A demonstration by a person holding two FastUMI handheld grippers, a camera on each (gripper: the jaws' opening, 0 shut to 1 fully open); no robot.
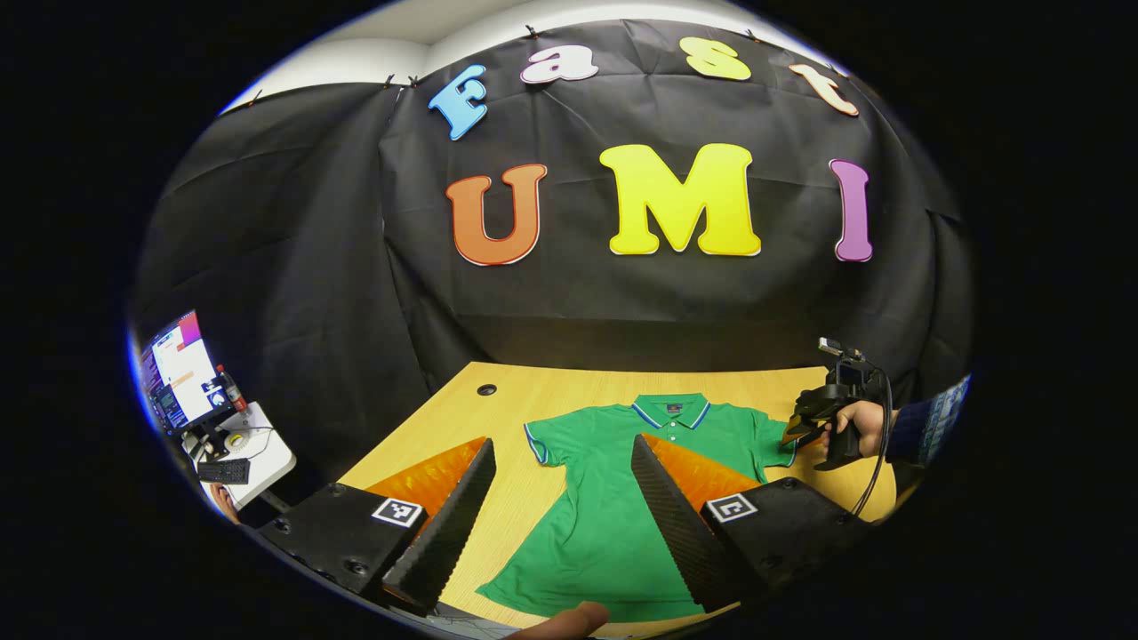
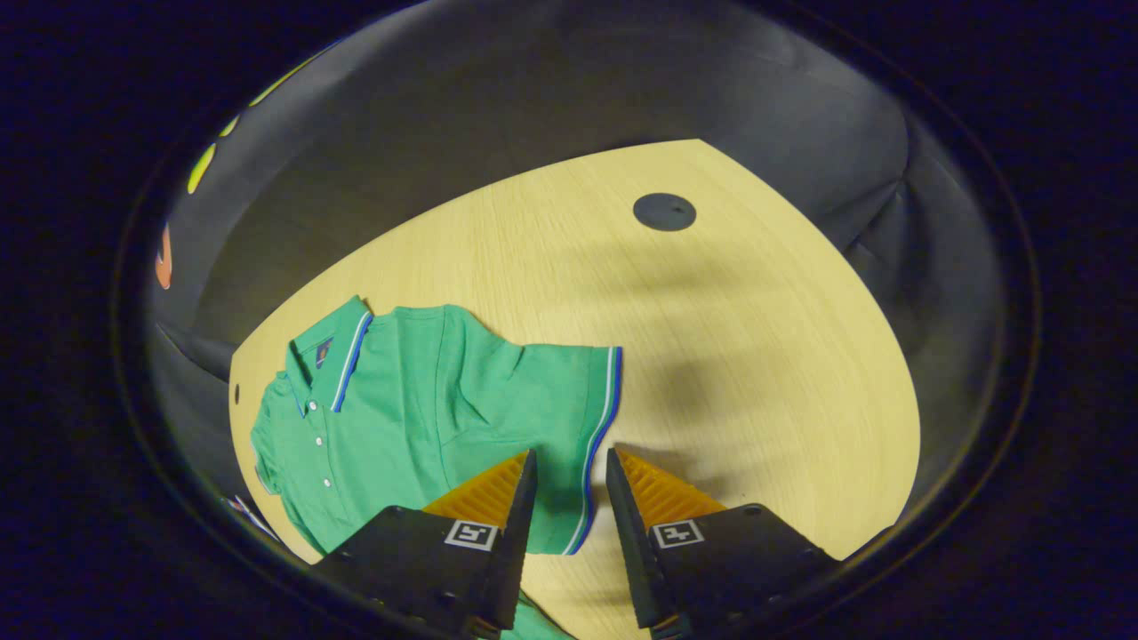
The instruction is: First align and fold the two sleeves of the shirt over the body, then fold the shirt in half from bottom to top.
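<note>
Green shirt lies flat, so I hover my right gripper, narrowly parted, over its sleeve cuff, while my left gripper waits wide.

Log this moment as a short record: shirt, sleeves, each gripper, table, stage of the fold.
shirt: green polo shirt lying flat on the wooden table, collar toward the booth wall
sleeves: both spread outward, neither folded over the body
left gripper: left gripper open, raised above the shirt's lower body, touching nothing
right gripper: right gripper open, fingers straddling the striped cuff of one sleeve; whether it touches the cloth cannot be told
table: round dark grommet beyond the sleeve
stage: first sleeve fold not yet done
</note>
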